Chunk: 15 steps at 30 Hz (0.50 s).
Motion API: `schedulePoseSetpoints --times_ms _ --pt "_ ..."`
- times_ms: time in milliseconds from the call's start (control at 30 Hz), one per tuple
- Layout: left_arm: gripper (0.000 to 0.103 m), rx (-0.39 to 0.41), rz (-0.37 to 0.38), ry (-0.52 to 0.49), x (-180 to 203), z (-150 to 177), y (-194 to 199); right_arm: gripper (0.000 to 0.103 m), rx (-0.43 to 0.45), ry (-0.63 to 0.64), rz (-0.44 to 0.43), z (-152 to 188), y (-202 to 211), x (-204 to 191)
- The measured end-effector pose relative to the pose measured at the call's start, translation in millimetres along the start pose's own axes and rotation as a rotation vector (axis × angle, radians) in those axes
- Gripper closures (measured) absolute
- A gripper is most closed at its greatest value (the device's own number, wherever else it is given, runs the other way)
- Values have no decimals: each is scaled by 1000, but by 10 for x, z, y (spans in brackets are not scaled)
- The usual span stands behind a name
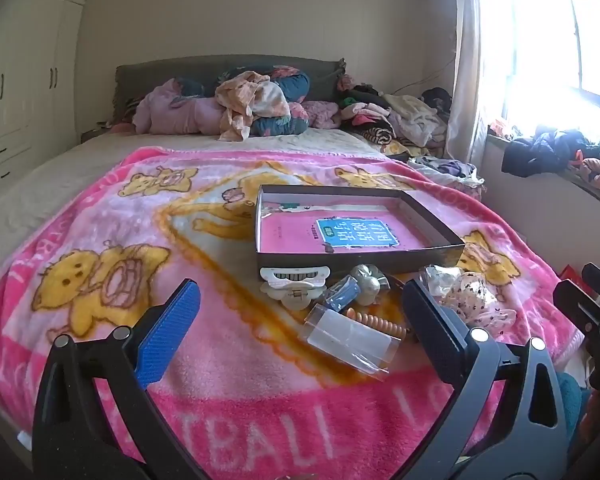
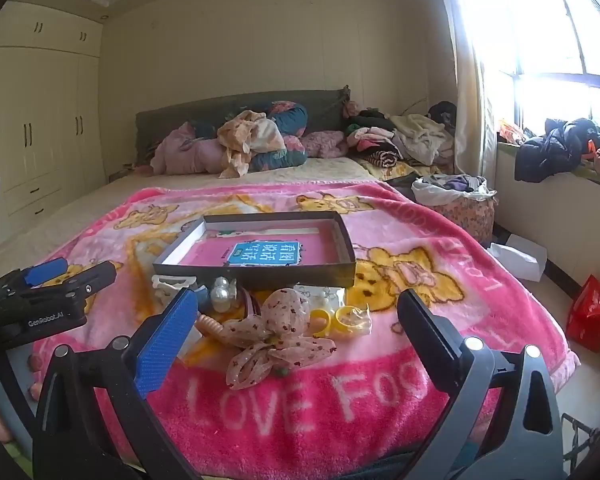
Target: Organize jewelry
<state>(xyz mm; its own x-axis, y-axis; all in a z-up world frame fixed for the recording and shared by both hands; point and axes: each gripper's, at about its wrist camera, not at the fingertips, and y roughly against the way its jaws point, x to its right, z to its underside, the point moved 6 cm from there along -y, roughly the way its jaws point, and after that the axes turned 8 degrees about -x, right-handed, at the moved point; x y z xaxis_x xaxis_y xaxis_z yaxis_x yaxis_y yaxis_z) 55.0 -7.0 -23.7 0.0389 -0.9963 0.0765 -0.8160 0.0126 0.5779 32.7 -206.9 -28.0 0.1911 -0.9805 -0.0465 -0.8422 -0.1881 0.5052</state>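
We are looking at the jewelry heaped just in front of the shallow box (image 2: 256,270) on the pink blanket (image 2: 300,400): a soft fabric bow (image 2: 276,334) nearest us, yellow bangles (image 2: 336,320) in crinkly, slippery film beside it, and what may be pearl pieces (image 2: 222,292) closer to the box. We are judging the bow light and floppy, best pinched at its knot. Our left gripper (image 1: 300,320) and right gripper (image 2: 296,328) are hanging wide open and empty, while a clear plastic case (image 1: 348,338) is crowding the pile.

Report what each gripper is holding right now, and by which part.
Nothing is held. The left gripper and right gripper both stand open above the blanket, short of the accessories.
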Motion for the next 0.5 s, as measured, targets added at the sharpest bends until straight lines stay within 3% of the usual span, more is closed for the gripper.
schedulePoseSetpoints --times_ms 500 --pt "11 5 -2 -3 48 -33 33 6 5 4 3 -15 7 -36"
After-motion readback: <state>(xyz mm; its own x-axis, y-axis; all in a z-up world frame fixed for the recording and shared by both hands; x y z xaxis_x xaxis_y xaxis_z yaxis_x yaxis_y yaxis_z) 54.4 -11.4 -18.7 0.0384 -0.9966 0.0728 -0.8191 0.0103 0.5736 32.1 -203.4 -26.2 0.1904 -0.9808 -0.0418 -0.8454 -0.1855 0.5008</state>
